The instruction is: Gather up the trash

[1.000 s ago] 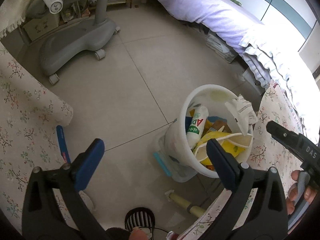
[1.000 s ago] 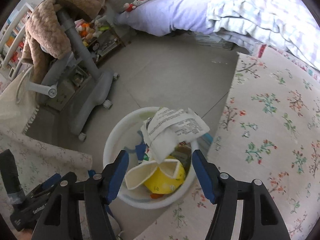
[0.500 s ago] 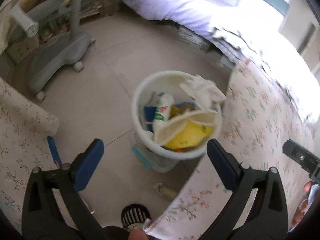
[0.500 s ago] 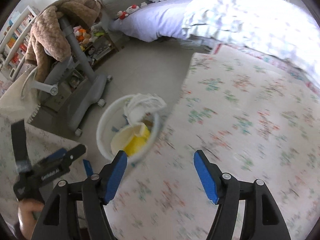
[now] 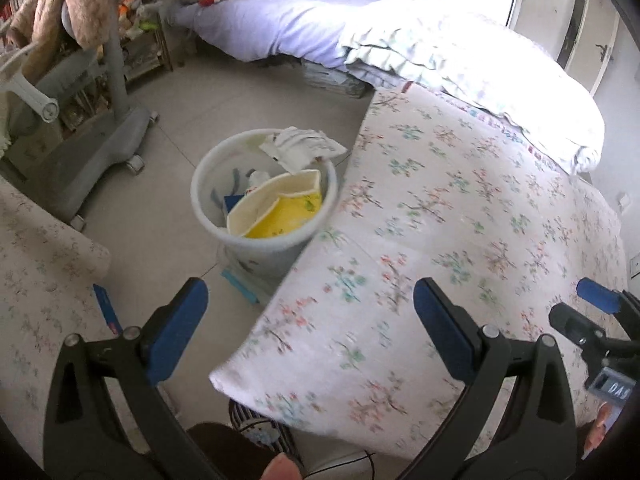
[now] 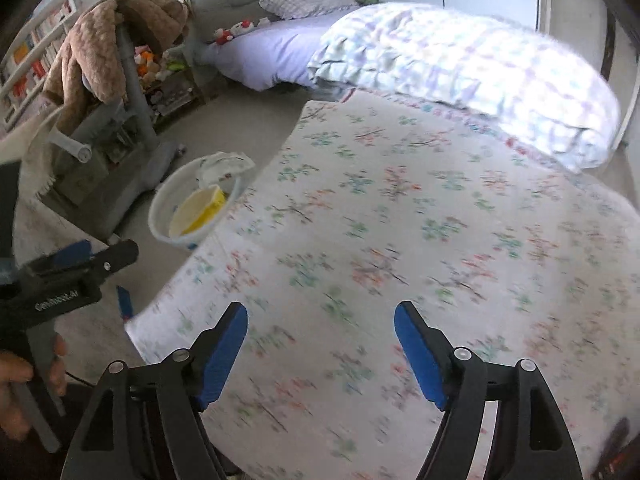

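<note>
The full white trash bin (image 5: 208, 204) stands on the floor beside the flowered bed (image 5: 440, 220), well ahead of both grippers. The left gripper (image 5: 310, 322) is spread and empty; the right gripper (image 6: 320, 354) has its jaws opening, nothing between them.

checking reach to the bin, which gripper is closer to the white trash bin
Left. The left gripper hangs just short of the white trash bin; the right gripper is over the floral bedspread, farther off, jaws opening, empty.
</note>
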`<state>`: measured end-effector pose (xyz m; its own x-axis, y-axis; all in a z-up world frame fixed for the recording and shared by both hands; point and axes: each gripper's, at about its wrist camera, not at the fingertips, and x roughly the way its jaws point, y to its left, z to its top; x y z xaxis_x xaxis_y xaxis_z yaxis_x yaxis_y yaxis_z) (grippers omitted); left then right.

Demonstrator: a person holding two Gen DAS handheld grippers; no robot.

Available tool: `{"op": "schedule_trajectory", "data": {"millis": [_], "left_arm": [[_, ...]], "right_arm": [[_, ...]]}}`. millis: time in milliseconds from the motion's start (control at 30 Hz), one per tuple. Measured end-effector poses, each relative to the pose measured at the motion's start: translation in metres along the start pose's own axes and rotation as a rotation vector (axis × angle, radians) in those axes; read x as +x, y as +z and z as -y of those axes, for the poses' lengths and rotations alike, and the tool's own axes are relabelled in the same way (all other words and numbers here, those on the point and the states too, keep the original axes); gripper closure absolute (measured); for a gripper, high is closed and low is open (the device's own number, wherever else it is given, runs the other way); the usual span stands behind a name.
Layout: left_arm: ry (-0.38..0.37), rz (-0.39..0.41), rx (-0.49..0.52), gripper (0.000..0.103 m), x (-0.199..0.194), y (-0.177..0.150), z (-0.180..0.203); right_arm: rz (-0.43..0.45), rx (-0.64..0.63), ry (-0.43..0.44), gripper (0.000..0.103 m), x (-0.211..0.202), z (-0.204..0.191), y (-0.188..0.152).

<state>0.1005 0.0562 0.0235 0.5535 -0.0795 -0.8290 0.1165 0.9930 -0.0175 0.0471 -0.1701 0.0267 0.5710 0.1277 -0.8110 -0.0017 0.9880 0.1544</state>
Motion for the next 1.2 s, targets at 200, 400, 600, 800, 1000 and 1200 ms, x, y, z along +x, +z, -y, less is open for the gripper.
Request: {"op": "schedule_trajectory", "data": {"millis": [200, 400, 600, 800, 1000, 1200], "left_arm": [[0.076, 0.072, -0.009, 0.001, -0.027, -0.021, 0.021], [0.121, 0.117, -0.048, 0.001, -0.036, -0.038, 0.031], [0.134, 0.122, -0.047, 0.001, -0.032, -0.044, 0.040], [0.113, 0.107, -0.056, 0.001, -0.031, -0.046, 0.043], [0.108, 0.112, -0.050, 0.001, -0.033, -0.047, 0.044], [0.106, 0.117, -0.053, 0.001, -0.033, -0.047, 0.044]], "right_arm": [[0.062, -0.009, -0.068, 0.018, -0.029, 0.002, -0.019], [0.104, 0.004, -0.069, 0.018, -0.043, 0.007, -0.023], [0.103, -0.010, -0.087, 0.018, -0.038, 0.006, -0.027], [0.105, -0.001, -0.090, 0.018, -0.036, 0.007, -0.027], [0.110, 0.010, -0.094, 0.018, -0.036, 0.010, -0.027], [0.106, 0.020, -0.092, 0.018, -0.035, 0.013, -0.027]]}}
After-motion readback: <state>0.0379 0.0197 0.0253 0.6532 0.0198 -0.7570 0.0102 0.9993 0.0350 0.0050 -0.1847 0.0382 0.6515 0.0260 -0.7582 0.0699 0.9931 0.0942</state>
